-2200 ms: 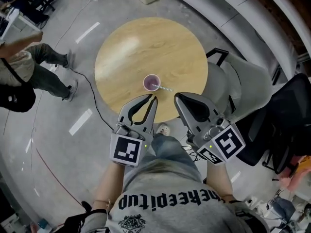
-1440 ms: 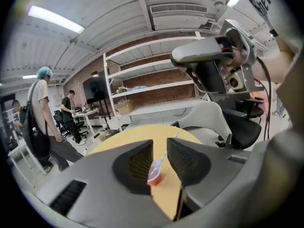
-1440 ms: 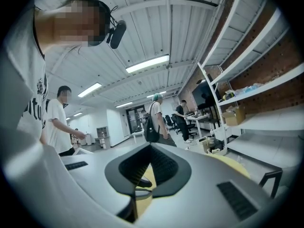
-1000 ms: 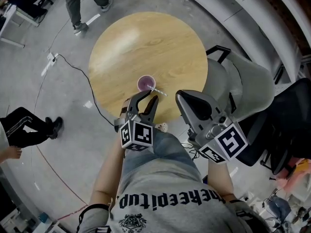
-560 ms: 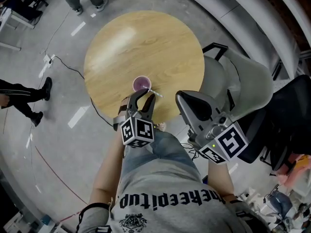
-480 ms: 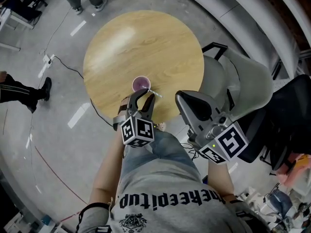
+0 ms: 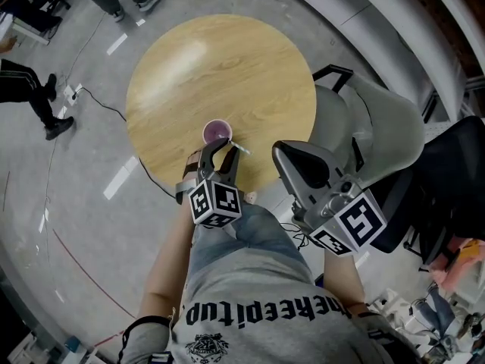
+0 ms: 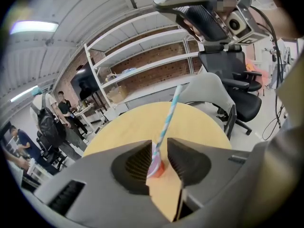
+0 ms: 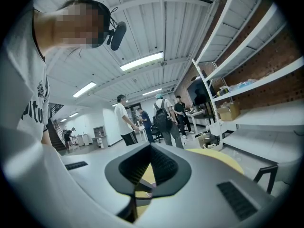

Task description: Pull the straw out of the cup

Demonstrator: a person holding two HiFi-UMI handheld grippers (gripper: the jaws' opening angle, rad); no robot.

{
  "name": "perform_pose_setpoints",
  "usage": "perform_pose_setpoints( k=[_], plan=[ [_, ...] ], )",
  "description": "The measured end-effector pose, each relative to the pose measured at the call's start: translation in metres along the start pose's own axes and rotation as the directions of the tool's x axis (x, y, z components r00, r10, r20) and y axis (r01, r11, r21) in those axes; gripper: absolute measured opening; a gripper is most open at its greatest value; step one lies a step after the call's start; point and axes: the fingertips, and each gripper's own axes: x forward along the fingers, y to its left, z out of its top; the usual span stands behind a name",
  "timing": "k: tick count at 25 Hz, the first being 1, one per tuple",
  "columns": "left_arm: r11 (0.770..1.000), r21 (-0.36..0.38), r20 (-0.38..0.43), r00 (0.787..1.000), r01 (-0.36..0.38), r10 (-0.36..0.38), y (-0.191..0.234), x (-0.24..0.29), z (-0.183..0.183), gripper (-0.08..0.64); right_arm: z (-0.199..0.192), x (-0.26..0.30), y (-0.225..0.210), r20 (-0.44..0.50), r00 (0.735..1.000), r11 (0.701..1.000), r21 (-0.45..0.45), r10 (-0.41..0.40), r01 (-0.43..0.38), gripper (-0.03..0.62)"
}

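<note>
While right gripper (image 7: 277, 149) is pressed together, left gripper (image 7: 227, 147), slightly parted, flanks one straw (image 8: 167, 122) in one cup (image 7: 216, 131)

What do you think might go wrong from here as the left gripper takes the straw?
1. Nothing steadies the cup: the right gripper is shut and held away from it, so the cup, near the edge of the table, may tip or lift with the straw.
2. The left gripper has its jaws slightly apart round the straw; pulling before they clamp may let it slip.
</note>
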Motion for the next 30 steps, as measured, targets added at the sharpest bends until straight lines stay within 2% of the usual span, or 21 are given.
perform_pose_setpoints(
  k=[4, 8, 16, 23, 30],
  plan=[
    [1.000, -0.009, 0.003, 1.000, -0.009, 0.009, 0.001, 0.001, 0.000, 0.134, -0.001, 0.000, -0.001, -0.002, 1.000, 1.000, 0.000, -0.002, 0.002, 0.014],
    [1.000, -0.010, 0.013, 0.999, -0.029, 0.029, 0.003, 0.000, 0.003, 0.080, 0.000, 0.001, -0.002, -0.001, 1.000, 1.000, -0.001, -0.001, 0.001, 0.014],
    [0.998, -0.019, 0.033, 0.998, -0.056, 0.056, 0.009, -0.007, 0.006, 0.067, 0.004, 0.003, 0.004, 0.000, 1.000, 1.000, -0.007, 0.008, -0.008, 0.014],
    [0.995, -0.068, 0.068, 0.994, -0.077, 0.081, 0.017, -0.016, 0.009, 0.064, 0.005, 0.005, 0.010, 0.006, 1.000, 1.000, -0.014, 0.016, -0.016, 0.014],
    [0.986, -0.152, 0.116, 0.989, -0.070, 0.088, 0.028, -0.033, 0.019, 0.063, 0.009, 0.007, 0.019, 0.011, 1.000, 1.000, -0.022, 0.020, -0.020, 0.014]
  ],
)
